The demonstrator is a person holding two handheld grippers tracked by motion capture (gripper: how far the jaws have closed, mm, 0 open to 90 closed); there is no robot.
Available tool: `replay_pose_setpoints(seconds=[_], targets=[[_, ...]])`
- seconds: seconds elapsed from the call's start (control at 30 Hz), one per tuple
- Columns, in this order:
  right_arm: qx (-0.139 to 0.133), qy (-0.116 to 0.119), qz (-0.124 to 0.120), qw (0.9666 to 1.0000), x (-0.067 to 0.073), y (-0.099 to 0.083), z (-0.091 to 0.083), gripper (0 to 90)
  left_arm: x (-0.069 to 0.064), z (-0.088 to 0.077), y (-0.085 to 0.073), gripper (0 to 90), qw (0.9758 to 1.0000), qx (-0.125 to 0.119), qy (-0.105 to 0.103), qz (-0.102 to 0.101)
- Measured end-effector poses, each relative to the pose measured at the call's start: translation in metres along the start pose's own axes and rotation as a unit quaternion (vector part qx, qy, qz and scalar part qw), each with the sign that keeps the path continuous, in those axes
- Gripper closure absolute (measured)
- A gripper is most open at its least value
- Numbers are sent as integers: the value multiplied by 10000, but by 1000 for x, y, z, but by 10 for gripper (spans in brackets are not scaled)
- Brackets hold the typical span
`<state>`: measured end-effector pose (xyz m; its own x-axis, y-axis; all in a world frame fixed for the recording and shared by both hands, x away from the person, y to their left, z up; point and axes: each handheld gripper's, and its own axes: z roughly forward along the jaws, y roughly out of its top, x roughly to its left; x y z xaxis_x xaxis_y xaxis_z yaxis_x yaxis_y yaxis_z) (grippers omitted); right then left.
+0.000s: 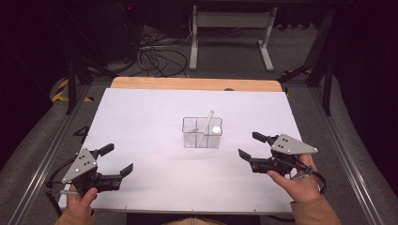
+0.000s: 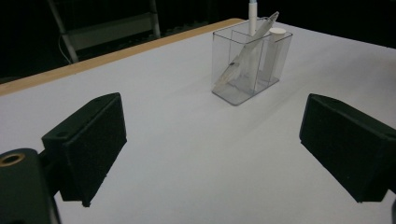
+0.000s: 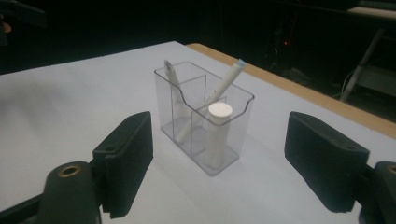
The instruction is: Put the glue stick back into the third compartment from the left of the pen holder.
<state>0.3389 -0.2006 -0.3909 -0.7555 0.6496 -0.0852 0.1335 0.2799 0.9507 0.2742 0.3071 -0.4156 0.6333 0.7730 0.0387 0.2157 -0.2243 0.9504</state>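
Observation:
A clear plastic organiser box with compartments stands upright in the middle of the white table. Inside it a white pen with a blue tip leans, a white capped tube stands, and a clear flat tool leans too. My left gripper is open near the front left, held by a hand, nothing between its jaws. At the front right my right gripper is open too, facing the box, apart from it.
The white table has a wooden strip along its far edge. Beyond it on the floor are a white stand frame and tangled cables. Metal rails run along both table sides.

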Motion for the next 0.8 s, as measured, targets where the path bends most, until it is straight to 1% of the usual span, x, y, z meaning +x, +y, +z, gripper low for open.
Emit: replay_pose_setpoints(seconds=[0.07, 0.13, 0.2, 0.23, 0.33, 0.43, 0.53, 0.6, 0.7, 0.77, 0.8], targets=[[73, -3, -24, 10000, 0, -7, 1, 247, 0, 0, 0, 81, 10000, 14, -5, 10], [56, -4, -35, 10000, -1, -13, 1, 253, -1, 0, 0, 81, 10000, 10, -6, 19], [112, -31, -78, 9999, -1, -18, 2, 253, -1, 0, 0, 81, 10000, 10, -6, 29], [113, -30, -54, 9999, -1, -21, 2, 253, -1, 0, 0, 81, 10000, 6, -8, 33], [106, 46, -41, 9999, 0, -30, 2, 262, 0, 0, -1, 80, 10000, 0, -16, 39], [107, 123, 20, 9999, 1, -39, 4, 263, -1, 1, -1, 80, 10000, 18, -29, 64], [87, 129, 123, 9998, 1, -50, 6, 272, -2, 2, -2, 80, 10000, 23, -48, 81], [162, 109, 215, 9996, 2, -58, 8, 281, -2, 2, -2, 80, 9999, 14, -56, 89], [284, 174, 301, 9990, 5, -69, 12, 282, -1, 2, -3, 79, 9999, 21, -68, 131], [378, 186, 301, 9987, 5, -73, 13, 282, -2, 2, -4, 79, 9999, 32, -71, 120], [389, 188, 302, 9986, 5, -73, 14, 283, -2, 3, -4, 79, 9998, 38, -81, 154]])
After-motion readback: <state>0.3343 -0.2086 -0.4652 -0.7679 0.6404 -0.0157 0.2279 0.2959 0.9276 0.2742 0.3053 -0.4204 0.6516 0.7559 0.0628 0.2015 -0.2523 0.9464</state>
